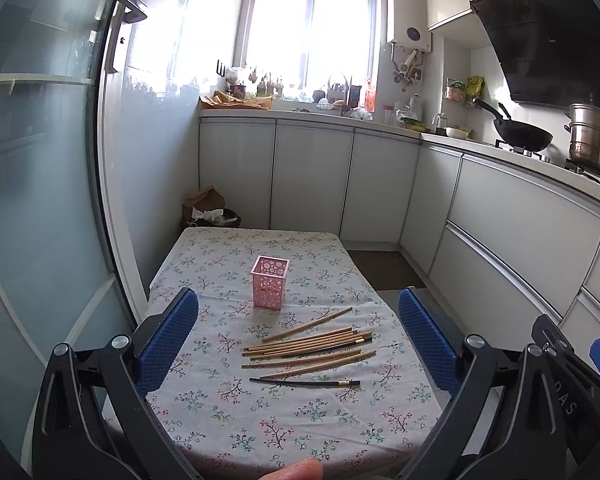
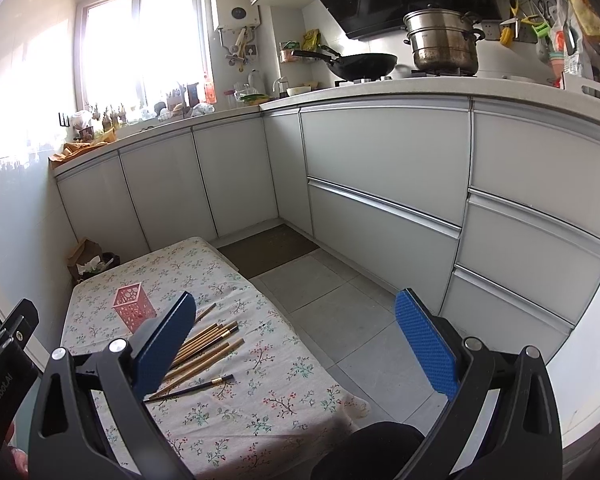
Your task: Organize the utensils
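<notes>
Several wooden chopsticks (image 1: 312,344) lie loose in the middle of the floral-cloth table (image 1: 227,408), with one black chopstick (image 1: 304,381) nearest me. Behind them stands an upright pink perforated holder (image 1: 269,282), with no utensil showing in it. My left gripper (image 1: 300,344) hangs open above the near half of the table, its blue pads wide apart on either side of the pile. My right gripper (image 2: 295,344) is open too, off the table's right edge over the floor. Its left pad hides part of the chopsticks (image 2: 207,344); the holder (image 2: 133,305) sits further left.
White kitchen cabinets (image 2: 380,160) run along the back and right, with a wok (image 2: 360,65) and a steel pot (image 2: 444,42) on the stove. A bin with a paper bag (image 1: 209,210) stands behind the table. A glass door (image 1: 39,184) is at the left. A fingertip (image 1: 295,470) shows at the bottom.
</notes>
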Motion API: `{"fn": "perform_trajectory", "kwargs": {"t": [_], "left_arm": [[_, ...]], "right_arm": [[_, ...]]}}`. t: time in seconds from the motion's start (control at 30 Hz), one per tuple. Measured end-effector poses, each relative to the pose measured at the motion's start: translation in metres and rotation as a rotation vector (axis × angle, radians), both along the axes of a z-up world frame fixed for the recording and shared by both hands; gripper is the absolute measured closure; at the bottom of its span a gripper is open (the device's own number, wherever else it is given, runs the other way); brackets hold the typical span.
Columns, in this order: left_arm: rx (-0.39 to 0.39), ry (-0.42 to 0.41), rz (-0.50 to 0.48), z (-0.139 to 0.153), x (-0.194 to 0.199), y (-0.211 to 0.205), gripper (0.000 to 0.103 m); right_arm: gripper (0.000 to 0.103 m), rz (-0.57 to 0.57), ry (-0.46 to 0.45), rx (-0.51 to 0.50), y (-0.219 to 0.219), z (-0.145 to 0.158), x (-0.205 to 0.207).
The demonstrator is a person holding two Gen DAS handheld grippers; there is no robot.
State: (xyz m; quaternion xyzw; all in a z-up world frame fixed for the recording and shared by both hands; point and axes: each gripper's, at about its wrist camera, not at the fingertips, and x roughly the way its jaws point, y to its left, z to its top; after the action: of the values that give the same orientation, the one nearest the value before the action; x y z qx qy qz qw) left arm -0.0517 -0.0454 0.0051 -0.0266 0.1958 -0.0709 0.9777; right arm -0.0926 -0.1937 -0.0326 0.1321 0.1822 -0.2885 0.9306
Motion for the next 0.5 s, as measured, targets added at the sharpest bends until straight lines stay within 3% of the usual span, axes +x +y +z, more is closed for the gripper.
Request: {"fn": "perform_trajectory", "kwargs": {"t": [0.5], "left_arm": [[0.024, 0.036, -0.001, -0.007, 0.013, 0.0, 0.007]], "right_arm": [[0.006, 0.018, 0.02, 0.038, -0.002, -0.007, 0.007]]}}
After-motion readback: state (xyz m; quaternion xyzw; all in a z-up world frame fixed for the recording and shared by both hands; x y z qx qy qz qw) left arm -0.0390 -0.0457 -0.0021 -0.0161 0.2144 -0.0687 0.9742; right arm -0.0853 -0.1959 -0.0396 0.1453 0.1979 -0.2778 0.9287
